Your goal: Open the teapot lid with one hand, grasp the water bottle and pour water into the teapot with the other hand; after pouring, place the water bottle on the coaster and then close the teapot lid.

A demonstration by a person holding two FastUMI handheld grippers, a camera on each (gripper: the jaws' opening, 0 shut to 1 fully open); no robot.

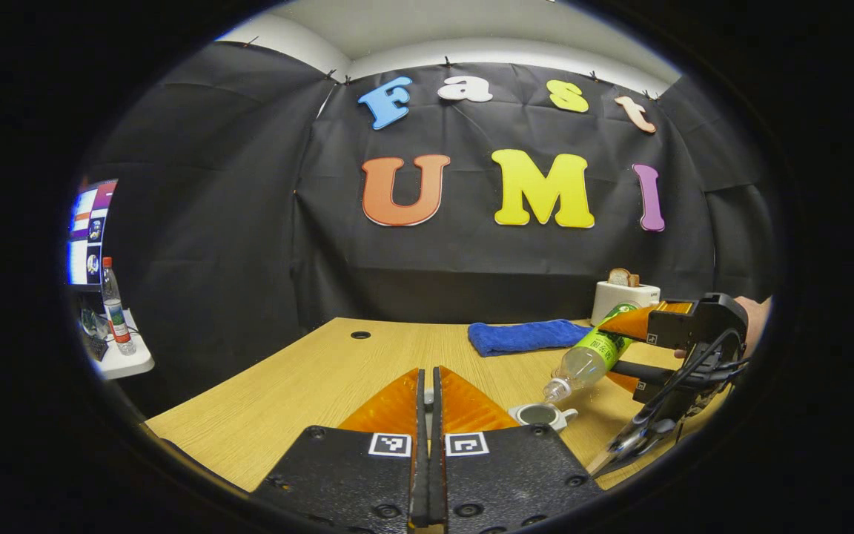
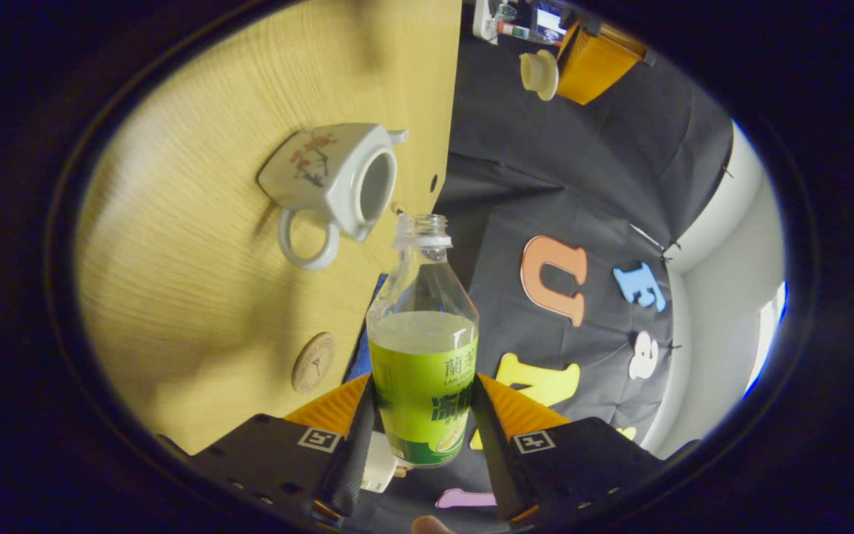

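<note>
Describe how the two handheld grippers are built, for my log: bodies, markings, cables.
Left gripper: black bolted body plates, a square black-and-white marker on each, ribbed wedge-shaped fingers. Right gripper: the same black plates, square markers and ribbed fingers. From the left gripper view, its black housing trails black cables, with a bare hand behind; no sleeve visible.

- In the left gripper view the teapot (image 1: 542,415) sits half behind the left gripper (image 1: 429,415); its body is covered and just the open mouth and a bit of rim show.
- The water bottle (image 1: 591,358) loses its base behind the right gripper (image 1: 623,352).
- The hand (image 1: 757,315) holding that gripper is cut by the picture's edge.
- In the right gripper view the teapot lid (image 2: 540,74) is too small to tell how it is held.
</note>
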